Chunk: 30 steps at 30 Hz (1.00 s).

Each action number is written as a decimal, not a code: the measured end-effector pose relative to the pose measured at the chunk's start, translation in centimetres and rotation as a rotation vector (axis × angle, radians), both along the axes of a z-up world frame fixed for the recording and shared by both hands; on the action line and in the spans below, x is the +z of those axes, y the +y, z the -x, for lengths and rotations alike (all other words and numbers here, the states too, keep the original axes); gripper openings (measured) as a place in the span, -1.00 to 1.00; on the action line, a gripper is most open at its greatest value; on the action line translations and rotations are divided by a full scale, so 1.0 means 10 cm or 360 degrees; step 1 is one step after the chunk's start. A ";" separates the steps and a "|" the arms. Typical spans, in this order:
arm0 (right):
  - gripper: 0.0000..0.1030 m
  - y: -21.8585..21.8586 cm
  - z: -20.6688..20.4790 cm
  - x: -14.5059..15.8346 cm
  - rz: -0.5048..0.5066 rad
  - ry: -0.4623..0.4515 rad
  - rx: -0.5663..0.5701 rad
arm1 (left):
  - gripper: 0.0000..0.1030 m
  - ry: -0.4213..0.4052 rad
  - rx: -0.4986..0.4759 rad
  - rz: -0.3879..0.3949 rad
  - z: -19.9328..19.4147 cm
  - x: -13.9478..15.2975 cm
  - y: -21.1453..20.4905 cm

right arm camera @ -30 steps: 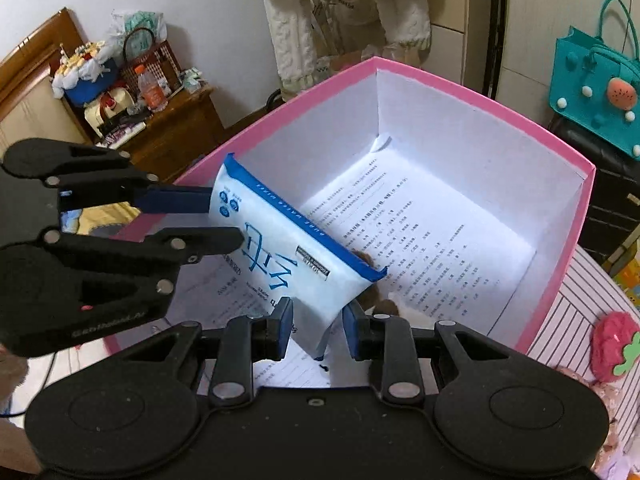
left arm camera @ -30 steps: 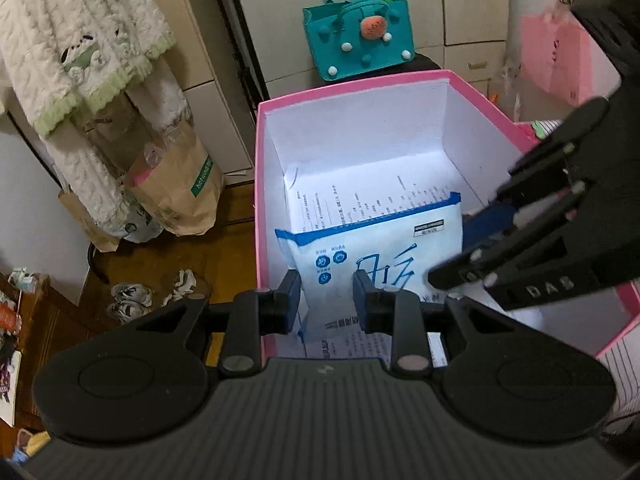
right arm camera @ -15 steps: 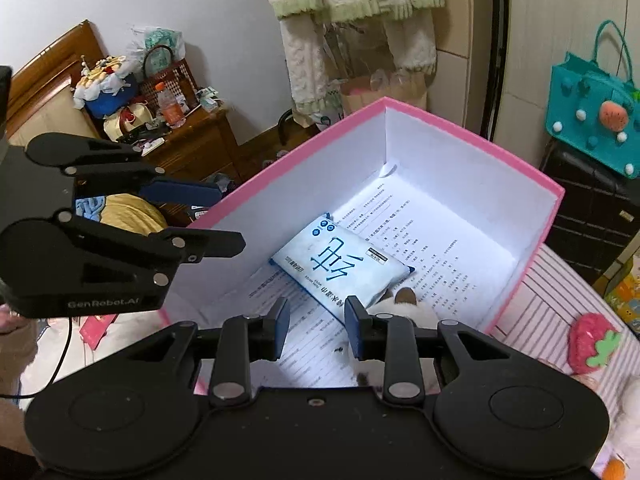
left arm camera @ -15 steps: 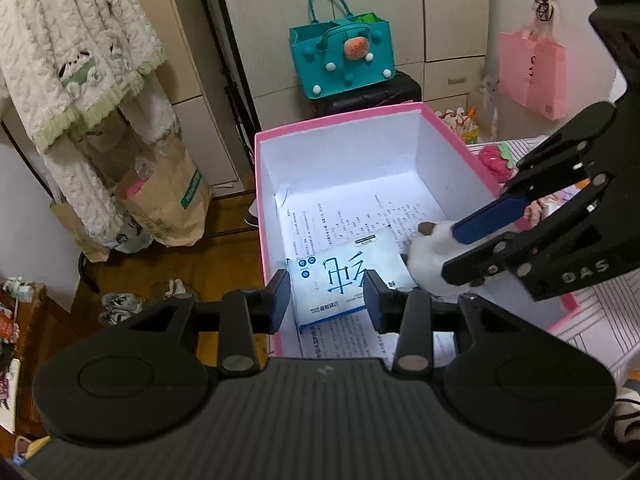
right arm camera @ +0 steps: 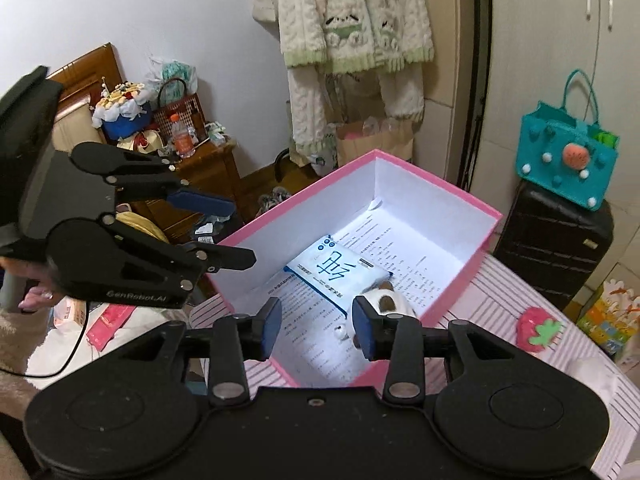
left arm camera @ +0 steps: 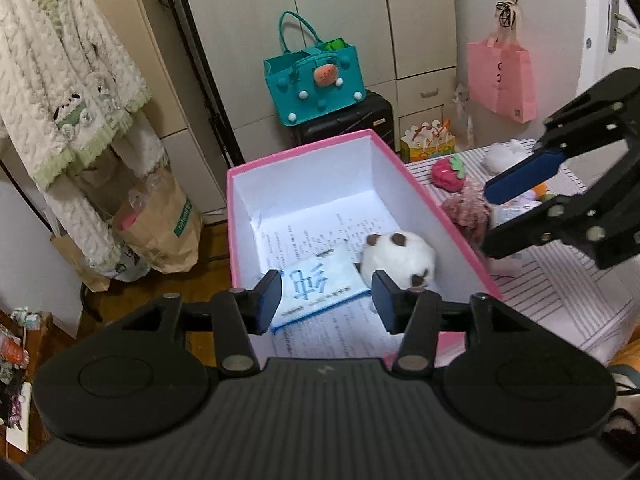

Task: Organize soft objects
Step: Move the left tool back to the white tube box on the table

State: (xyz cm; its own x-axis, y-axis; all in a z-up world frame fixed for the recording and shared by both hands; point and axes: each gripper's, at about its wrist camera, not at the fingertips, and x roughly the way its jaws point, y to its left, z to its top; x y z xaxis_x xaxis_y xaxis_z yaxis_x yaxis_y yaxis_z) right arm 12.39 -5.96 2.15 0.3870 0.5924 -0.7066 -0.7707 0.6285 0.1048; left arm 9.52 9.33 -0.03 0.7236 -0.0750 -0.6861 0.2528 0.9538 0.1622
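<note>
Both grippers have risen out of the box [left arm camera: 308, 160] since the earlier frames, when they held the pack [left arm camera: 320, 286] between them; the pack now lies flat on the printed paper [left arm camera: 316, 232] lining the box floor, released. Left gripper [left arm camera: 326, 300], jaws wide apart and holding nothing, hovers above the near end of the box; in the right wrist view it appears left of the box [right arm camera: 476, 236], above and outside the near-left wall, again with jaws parted [right arm camera: 224, 232]. Right gripper [right arm camera: 316, 324], jaws likewise apart and holding nothing, hangs over the near rim of the box; in the left wrist view it stands to the right of the box, above the striped bench [left arm camera: 560, 288], with its jaws parted [left arm camera: 504, 216]. Pack [right arm camera: 340, 272]: white with blue edges and a large blue character, lying aslant near the middle of the box floor. Plush [left arm camera: 396, 256], white with brown patches, rests on the paper beside the pack, toward the right wall of the box; whether the two touch cannot be told with certainty, though they appear to meet at the edge. In the right wrist view the plush [right arm camera: 384, 300] is partly hidden behind the right finger. Outside the box, on the bench to its right, lie a strawberry toy [left arm camera: 448, 170], a white toy [left arm camera: 504, 154] and a pink fuzzy item [left arm camera: 468, 212]. Beyond the far wall of the box a teal bag [left arm camera: 316, 84] sits on a black case [left arm camera: 348, 120].
</note>
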 end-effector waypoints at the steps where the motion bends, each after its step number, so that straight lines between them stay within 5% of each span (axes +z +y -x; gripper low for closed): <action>1: -0.12 -0.05 0.06 0.02 -0.0001 -0.0018 -0.0002 | -0.04 0.0006 -0.0007 0.0003 0.02 0.01 -0.02; 15: 0.10 -0.92 0.68 0.13 -0.0022 -0.0210 -0.0098 | 0.24 0.0087 -0.0286 0.0093 0.31 0.20 -0.68; 30: 0.13 -1.86 0.55 -0.54 -0.0083 -0.0015 -0.0388 | 0.25 0.0242 -0.0553 0.0160 0.01 -0.17 -1.50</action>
